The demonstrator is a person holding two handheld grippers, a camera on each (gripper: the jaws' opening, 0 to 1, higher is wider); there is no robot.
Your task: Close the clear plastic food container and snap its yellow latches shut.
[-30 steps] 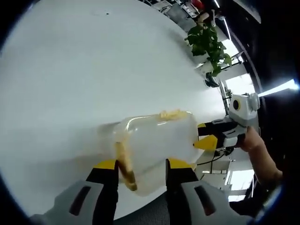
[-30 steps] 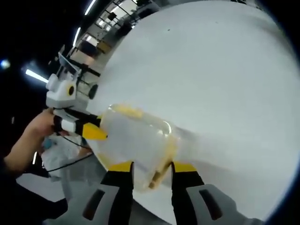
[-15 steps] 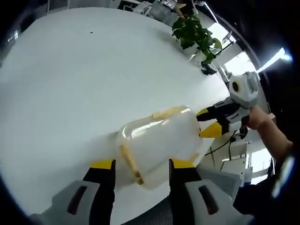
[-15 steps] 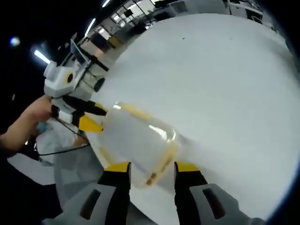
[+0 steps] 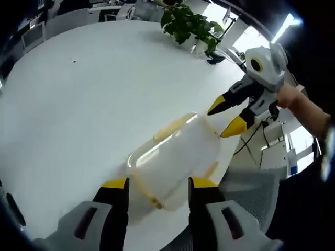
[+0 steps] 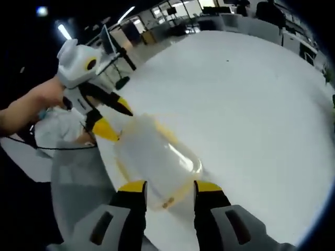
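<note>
jaws spread both sides | container (image 5: 175,157) blurred | latches unclear

I count one clear container (image 5: 175,159) on one white tabletop (image 5: 78,104). On it I can make out three yellow latches (image 5: 175,124), though blur may hide more. Two claws are in play: my left claw (image 5: 157,184) and my right claw (image 6: 170,184). One potted plant (image 5: 188,23) sits at the tabletop's far edge. One black speck (image 5: 74,61) marks the tabletop.

Left tool (image 5: 154,184) open astride clear container (image 5: 175,157), white table (image 5: 78,104)
</note>
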